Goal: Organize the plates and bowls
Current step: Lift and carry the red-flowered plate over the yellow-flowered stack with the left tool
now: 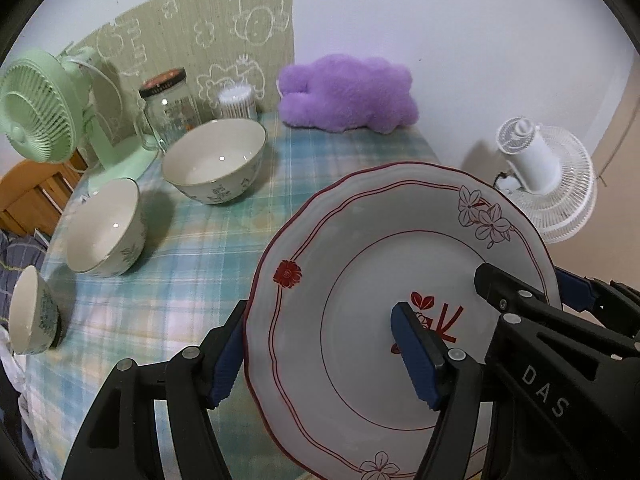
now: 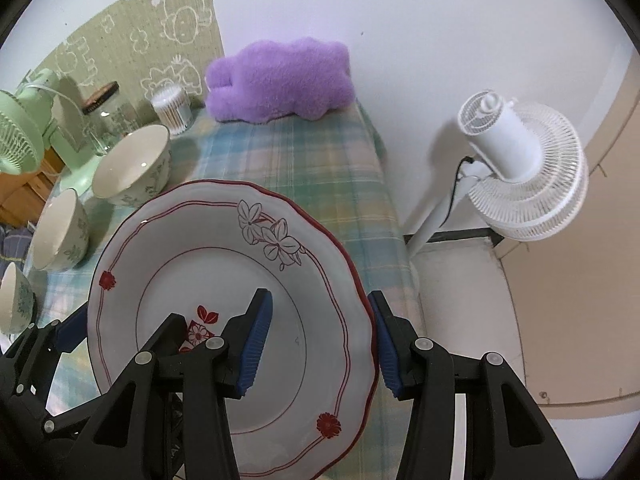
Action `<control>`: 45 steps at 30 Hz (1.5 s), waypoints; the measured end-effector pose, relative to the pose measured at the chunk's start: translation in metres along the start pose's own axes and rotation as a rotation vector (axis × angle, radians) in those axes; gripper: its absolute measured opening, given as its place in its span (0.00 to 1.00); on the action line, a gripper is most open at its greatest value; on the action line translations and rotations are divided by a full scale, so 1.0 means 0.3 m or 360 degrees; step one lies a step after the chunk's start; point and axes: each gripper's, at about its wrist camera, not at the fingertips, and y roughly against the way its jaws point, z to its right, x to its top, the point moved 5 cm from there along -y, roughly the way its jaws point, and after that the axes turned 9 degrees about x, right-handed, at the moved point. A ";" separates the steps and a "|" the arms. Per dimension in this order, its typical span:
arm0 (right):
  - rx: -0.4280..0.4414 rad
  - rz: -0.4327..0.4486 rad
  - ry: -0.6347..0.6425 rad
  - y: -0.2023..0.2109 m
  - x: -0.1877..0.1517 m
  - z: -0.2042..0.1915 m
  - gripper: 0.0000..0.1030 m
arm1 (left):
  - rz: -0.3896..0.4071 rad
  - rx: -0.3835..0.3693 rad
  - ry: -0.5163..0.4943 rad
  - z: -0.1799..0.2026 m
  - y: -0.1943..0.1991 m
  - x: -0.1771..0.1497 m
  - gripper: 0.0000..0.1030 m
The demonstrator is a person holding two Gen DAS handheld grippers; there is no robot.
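Note:
A white plate (image 1: 360,280) with red trim and flower prints is held above the plaid-covered table (image 1: 192,248). My left gripper (image 1: 320,360) straddles its left rim, one blue pad under the rim and one on the plate face. My right gripper (image 2: 320,344) straddles its right rim the same way; the plate fills the right wrist view (image 2: 192,240). Three floral bowls stand in a row on the left: a large bowl (image 1: 216,160), a medium bowl (image 1: 104,228) and a small bowl (image 1: 30,312).
A green desk fan (image 1: 40,116), a glass jar (image 1: 170,104) and a cotton swab tub (image 1: 237,101) stand at the back left. A purple plush pillow (image 1: 348,94) lies at the back. A white standing fan (image 2: 524,172) is beyond the table's right edge.

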 end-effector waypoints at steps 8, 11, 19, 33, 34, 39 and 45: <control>-0.0045 -0.0007 -0.0051 0.136 -0.139 -0.018 0.51 | 0.0001 -0.0064 -0.0054 -0.005 0.115 -0.116 0.69; -0.0065 -0.0017 -0.0067 0.168 -0.192 -0.019 0.51 | -0.0002 -0.0086 -0.0079 -0.004 0.146 -0.164 0.69; -0.0107 -0.0058 -0.0113 0.237 -0.345 -0.012 0.51 | -0.0049 -0.0154 -0.0137 0.009 0.199 -0.294 0.69; -0.0139 -0.0185 -0.0225 0.211 -0.533 0.031 0.51 | -0.0190 -0.0205 -0.0215 0.054 0.172 -0.459 0.69; -0.0139 -0.0195 -0.0227 0.206 -0.540 0.030 0.51 | -0.0202 -0.0207 -0.0215 0.056 0.167 -0.468 0.69; -0.0146 -0.0248 -0.0235 0.178 -0.572 0.036 0.51 | -0.0248 -0.0217 -0.0225 0.061 0.142 -0.504 0.69; -0.0147 -0.0296 -0.0248 0.145 -0.591 0.052 0.51 | -0.0240 -0.0185 -0.0275 0.083 0.134 -0.519 0.68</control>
